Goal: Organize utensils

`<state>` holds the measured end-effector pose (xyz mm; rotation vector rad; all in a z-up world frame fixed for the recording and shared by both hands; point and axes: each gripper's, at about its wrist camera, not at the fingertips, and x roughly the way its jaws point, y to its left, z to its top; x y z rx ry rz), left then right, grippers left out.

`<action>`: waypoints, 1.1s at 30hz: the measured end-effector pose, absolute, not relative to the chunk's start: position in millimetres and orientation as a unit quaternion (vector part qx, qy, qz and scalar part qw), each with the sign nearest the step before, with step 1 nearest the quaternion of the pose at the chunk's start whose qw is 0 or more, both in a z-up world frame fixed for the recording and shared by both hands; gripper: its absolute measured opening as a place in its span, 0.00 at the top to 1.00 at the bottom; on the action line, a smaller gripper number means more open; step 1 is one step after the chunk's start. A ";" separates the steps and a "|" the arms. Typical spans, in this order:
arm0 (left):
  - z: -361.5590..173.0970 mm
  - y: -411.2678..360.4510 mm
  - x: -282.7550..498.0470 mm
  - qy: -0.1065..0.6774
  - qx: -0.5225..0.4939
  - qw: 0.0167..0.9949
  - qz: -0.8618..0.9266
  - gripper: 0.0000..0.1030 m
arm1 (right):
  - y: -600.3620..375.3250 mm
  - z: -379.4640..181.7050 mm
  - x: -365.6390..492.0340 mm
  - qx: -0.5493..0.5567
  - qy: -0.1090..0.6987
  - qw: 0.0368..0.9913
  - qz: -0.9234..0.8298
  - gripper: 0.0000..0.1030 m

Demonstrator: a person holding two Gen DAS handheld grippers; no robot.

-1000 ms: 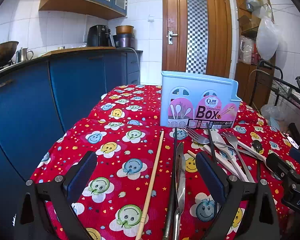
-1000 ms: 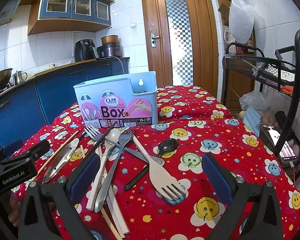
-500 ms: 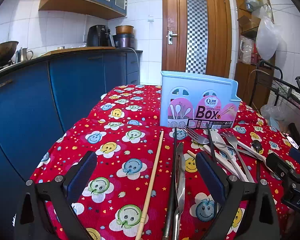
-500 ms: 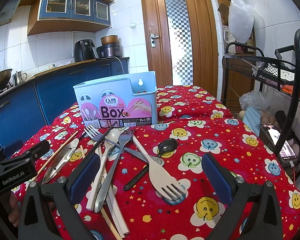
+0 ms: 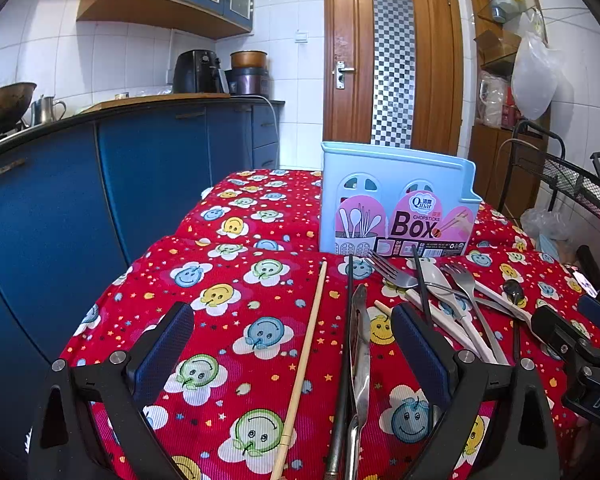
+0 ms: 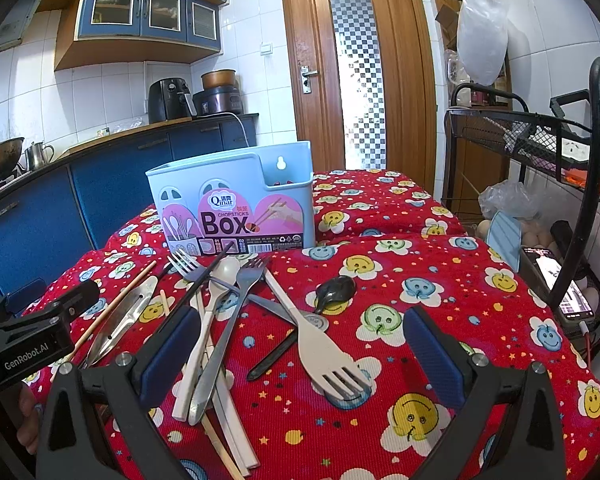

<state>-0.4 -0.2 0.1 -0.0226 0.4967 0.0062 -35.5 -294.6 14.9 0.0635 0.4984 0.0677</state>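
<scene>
A: Start at the fingers. What does the left gripper point(image 5: 292, 356) have?

B: Nothing. Its blue pads are spread wide above the red smiley tablecloth point(image 5: 228, 320). A wooden chopstick point(image 5: 302, 364) and metal tongs point(image 5: 360, 360) lie on the cloth between them.

A: And the right gripper point(image 6: 300, 350)?

B: Also spread wide and empty, above a pale wooden fork point(image 6: 312, 340) and a black spoon point(image 6: 328, 296). By its left pad are a white spoon point(image 6: 208, 312) and a steel fork point(image 6: 228, 320).

A: Where is the holder?

B: The light-blue chopsticks box point(image 6: 236, 204) stands upright on the cloth just behind the pile of utensils.

A: What does only one view give?

B: The right view shows the box's hanging hole, a phone point(image 6: 560, 284) at the table's right edge, and fingers point(image 6: 26, 420) under the left gripper's body. The left view shows the chopstick's full length.
</scene>
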 end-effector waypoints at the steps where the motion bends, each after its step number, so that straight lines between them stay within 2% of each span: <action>1: 0.2 -0.2 -0.6 0.246 -0.011 0.969 0.003 0.04 | -294.6 14.8 -35.4 0.032 0.246 0.968 0.033 0.00; 33: 2.5 -0.3 4.7 0.256 -0.018 0.966 -0.011 0.04 | -301.0 16.8 -31.0 0.054 0.255 0.965 0.039 0.00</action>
